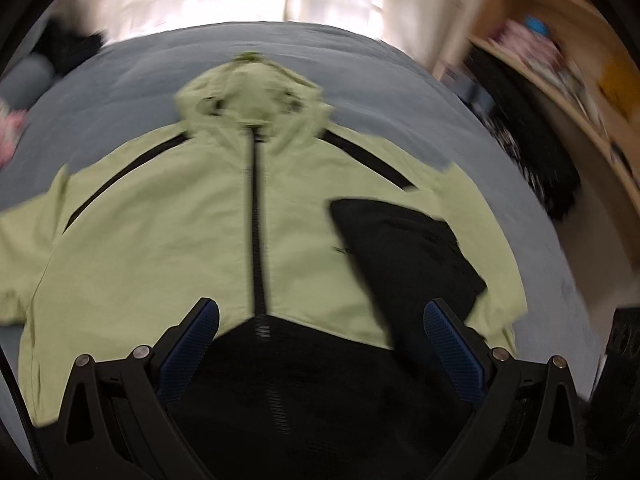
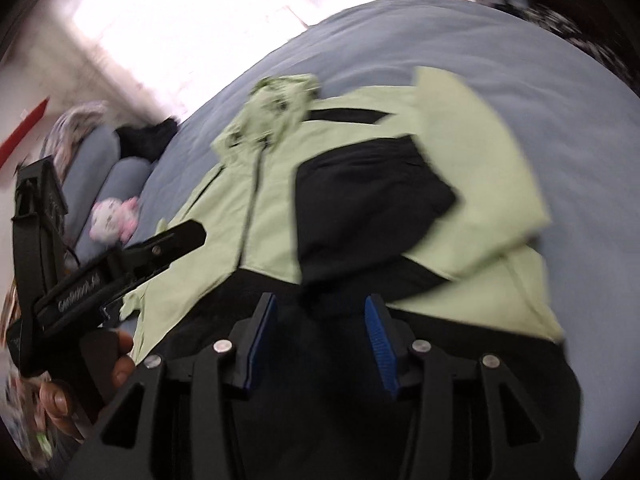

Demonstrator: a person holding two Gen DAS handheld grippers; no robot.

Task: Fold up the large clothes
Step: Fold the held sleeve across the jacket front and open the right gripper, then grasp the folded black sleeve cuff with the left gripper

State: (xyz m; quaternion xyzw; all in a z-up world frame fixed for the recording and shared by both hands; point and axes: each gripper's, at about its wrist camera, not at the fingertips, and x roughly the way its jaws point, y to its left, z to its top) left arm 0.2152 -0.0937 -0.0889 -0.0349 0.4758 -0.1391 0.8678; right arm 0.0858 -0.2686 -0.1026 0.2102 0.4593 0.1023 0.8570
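L gripper, R gripper: both agape.

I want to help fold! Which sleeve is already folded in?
The sleeve with the black cuff, lying across the jacket's front. The other sleeve sticks out sideways.

Jacket sleeve past the left edge; shelf contents blurred beyond telling.

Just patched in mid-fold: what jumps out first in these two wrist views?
The pale green hooded jacket dominates, spread front-up on the blue-grey bed, zipped, hood away from the cameras, black hem nearest. One sleeve with a black cuff is already folded across its chest. Both the left gripper and right gripper hover open above the hem, holding nothing.
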